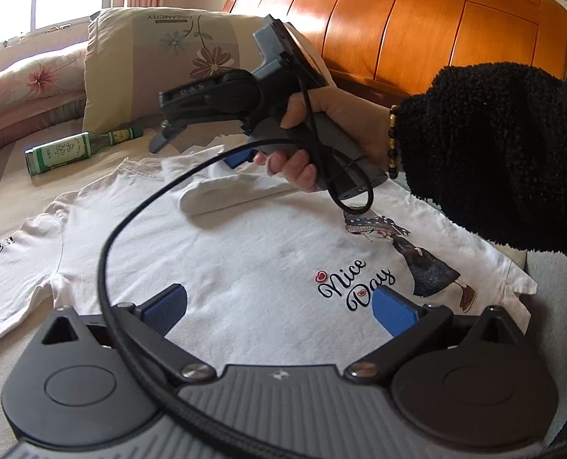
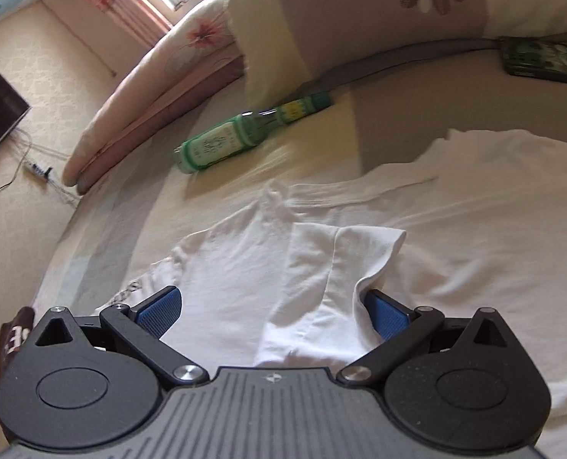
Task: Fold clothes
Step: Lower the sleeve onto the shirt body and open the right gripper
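A white T-shirt [image 1: 245, 252] with a "Nice Day" print and a girl figure lies flat on the bed. One sleeve [image 1: 222, 191] is folded in over its chest; it also shows in the right wrist view [image 2: 344, 260]. My left gripper [image 1: 279, 308] is open and empty, low over the shirt's lower part. My right gripper [image 2: 273, 311] is open just above the folded sleeve, whose edge drapes against the right blue pad [image 2: 386, 315]. In the left wrist view the right gripper's body [image 1: 222, 95] is held in a hand above the shirt's collar.
A green glass bottle [image 1: 80, 149] lies on the bed beside the shirt's shoulder, also in the right wrist view [image 2: 241, 134]. Flowered pillows [image 1: 161, 57] and a wooden headboard [image 1: 417, 30] stand behind. A dark patterned item [image 2: 543, 59] lies at the far right. A black cable [image 1: 130, 225] loops over the shirt.
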{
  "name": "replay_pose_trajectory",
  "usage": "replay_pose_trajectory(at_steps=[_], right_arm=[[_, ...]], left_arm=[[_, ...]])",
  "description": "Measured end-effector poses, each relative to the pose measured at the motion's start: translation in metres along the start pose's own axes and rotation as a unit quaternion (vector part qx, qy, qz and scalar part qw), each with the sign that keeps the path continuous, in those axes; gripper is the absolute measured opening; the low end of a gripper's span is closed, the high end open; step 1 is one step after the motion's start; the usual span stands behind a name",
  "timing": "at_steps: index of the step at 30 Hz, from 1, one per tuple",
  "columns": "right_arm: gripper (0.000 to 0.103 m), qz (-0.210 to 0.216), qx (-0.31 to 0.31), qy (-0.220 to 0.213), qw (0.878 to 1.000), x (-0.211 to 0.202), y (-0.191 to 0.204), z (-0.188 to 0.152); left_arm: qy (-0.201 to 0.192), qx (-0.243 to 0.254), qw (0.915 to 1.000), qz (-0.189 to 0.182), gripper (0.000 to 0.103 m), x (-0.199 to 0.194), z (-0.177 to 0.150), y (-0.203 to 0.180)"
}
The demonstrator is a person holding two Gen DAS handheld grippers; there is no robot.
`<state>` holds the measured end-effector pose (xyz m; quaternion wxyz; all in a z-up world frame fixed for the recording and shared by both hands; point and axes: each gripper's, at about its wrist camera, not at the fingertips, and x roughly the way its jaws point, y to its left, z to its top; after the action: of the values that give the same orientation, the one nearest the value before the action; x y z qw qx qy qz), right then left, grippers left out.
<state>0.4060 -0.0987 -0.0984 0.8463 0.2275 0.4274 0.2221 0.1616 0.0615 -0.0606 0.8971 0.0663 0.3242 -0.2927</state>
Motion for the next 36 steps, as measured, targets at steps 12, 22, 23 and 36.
replay_pose_trajectory(at_steps=[12, 22, 23, 36], right_arm=[[0.103, 0.012, -0.125, -0.006, 0.992, -0.008, 0.081, 0.000], [0.103, -0.098, -0.150, -0.010, 0.984, -0.007, 0.057, -0.009], [0.103, -0.121, -0.157, -0.006, 0.980, -0.008, 0.052, -0.011], [0.103, -0.290, -0.186, -0.043, 0.938, -0.068, -0.069, -0.052]], left_arm=[[-0.025, 0.000, 0.9996, -0.013, 0.102, -0.012, 0.001, -0.001], [-0.023, 0.010, 0.9996, -0.013, 0.102, -0.011, 0.003, -0.008], [-0.023, 0.012, 0.9996, -0.015, 0.102, -0.010, 0.004, -0.010], [-0.018, 0.065, 0.9866, -0.148, 0.102, 0.002, 0.011, -0.069]])
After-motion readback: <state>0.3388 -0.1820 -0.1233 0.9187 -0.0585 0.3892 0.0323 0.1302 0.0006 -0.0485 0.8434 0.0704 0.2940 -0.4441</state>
